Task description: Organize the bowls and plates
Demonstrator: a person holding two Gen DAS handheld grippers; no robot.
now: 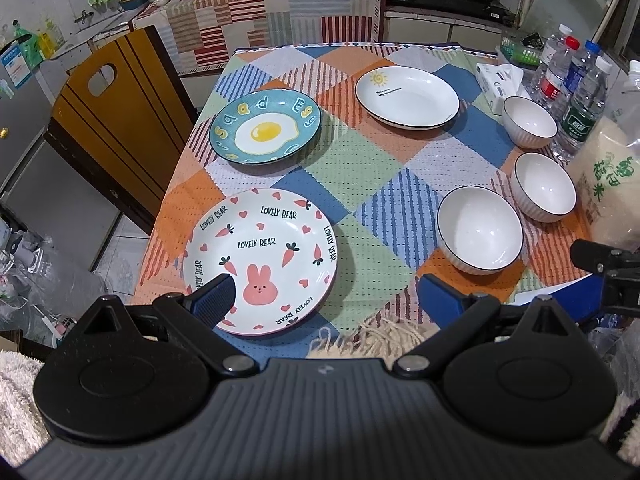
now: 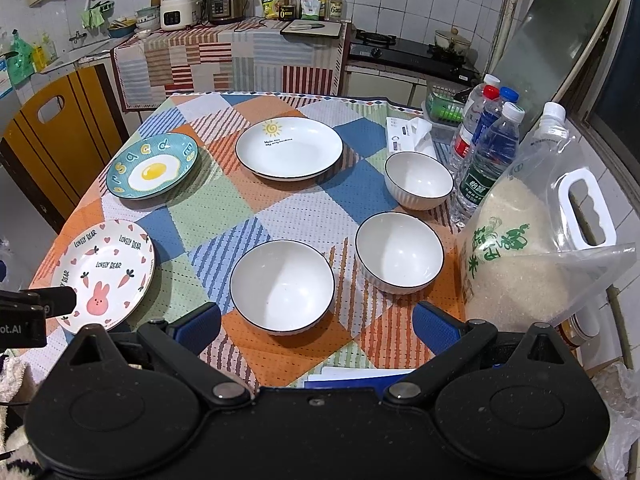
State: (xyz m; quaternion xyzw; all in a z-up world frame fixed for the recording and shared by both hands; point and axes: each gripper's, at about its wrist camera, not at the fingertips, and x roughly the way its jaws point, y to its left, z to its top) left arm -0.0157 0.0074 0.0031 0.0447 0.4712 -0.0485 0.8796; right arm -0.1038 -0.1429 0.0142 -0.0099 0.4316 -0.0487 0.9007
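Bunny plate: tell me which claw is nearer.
Left. The left claw hovers open at the bunny plate, one finger over its rim; the right claw faces the nearest bowl, farther right.

Three plates lying flat, apart; three white bowls upright, empty, at right.

bunny plate: white, pink rabbit, orange carrots, pink hearts, black "LOVELY BEAR" lettering
egg plate: teal, white-and-yellow fried egg, pale letters round the rim
sun plate: white, dark rim, small yellow sun
bowls: white, thin dark rims, ribbed outsides
tablecloth: patchwork of orange, blue, green and white squares, some striped
finger pads: blue
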